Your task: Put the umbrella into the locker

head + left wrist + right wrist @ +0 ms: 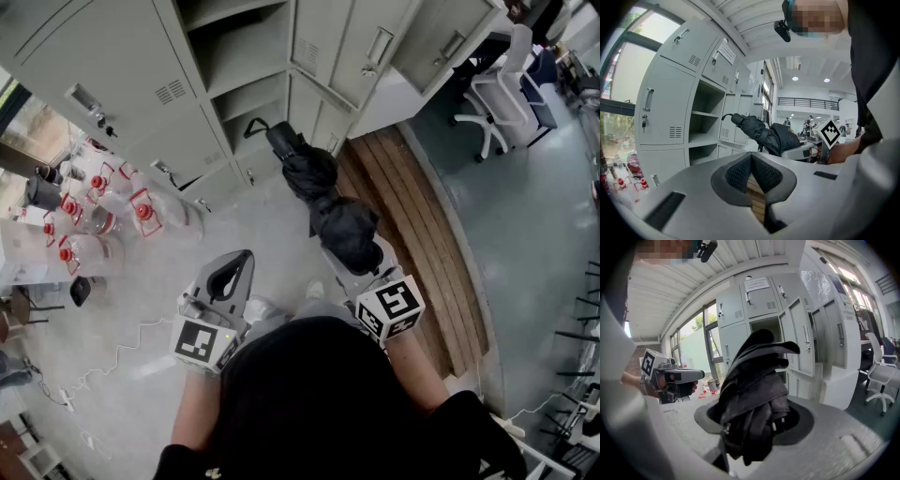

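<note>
My right gripper grips the folded umbrella, long axis aimed at the open locker just ahead; my left gripper sits closed and empty alongside.

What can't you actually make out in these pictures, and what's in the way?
- Right gripper view: pads of the right claw, buried under the umbrella fabric it grips.
- Right gripper view: the notice on the locker, print too small to read.
- Head view: the red-capped containers, too small to identify.
- Head view: the back of the open compartment, hidden by the shelf above it.
</note>
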The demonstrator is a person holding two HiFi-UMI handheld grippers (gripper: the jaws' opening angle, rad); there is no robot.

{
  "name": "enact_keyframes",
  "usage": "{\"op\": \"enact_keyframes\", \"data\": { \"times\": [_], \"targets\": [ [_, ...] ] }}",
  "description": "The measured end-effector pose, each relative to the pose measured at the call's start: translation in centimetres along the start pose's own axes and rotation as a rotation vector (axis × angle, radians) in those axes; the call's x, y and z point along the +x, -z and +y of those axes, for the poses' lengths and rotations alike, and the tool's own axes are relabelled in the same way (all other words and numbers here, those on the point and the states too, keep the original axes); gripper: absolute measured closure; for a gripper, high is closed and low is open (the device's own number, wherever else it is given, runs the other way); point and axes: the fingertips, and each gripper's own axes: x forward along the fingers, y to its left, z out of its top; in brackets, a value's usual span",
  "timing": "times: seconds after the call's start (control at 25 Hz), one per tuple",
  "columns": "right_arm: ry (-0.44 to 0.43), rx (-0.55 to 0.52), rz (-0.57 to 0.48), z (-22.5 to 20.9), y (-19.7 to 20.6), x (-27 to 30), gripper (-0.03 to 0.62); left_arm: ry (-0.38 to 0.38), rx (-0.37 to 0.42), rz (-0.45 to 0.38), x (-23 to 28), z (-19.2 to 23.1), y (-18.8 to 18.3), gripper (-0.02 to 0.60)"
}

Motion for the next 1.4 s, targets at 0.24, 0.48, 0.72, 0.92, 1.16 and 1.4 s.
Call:
{"op": "enact_keyframes", "data": {
  "times": [0.24, 0.48, 0.72, 0.92, 1.16, 1.4],
  "targets": [
    [-0.012, 0.013, -0.010, -1.9, 0.2, -1.6, 0.352, -0.005, 0.002, 0.009, 1.6, -2.0, 0.1, 0.572],
    [-0.026, 0.083, -0.032, -5.0, 0.6, -3.1, 0.349, -0.015, 0.029, 0.023, 3.9, -4.8, -0.4, 0.572],
    [-0.041, 0.089, -0.032, -8.4, 1.8, -4.2, 0.349, -0.053, 0.033, 0.053, 5.8, -7.0, -0.1, 0.572],
    [-0.056, 0.107, -0.025, -9.7, 2.3, -4.2, 0.349, -0.065, 0.034, 0.066, 6.7, -7.5, 0.2, 0.572],
    [-0.048, 0.114, -0.004, -10.3, 2.5, -2.6, 0.349, -0.048, 0.018, 0.063, 8.2, -5.7, 0.6, 0.572],
    [-0.007, 0.119, 0.014, -10.0, 1.5, 0.5, 0.349, -0.010, -0.012, 0.063, 9.4, -1.9, 0.5, 0.572]
  ]
}}
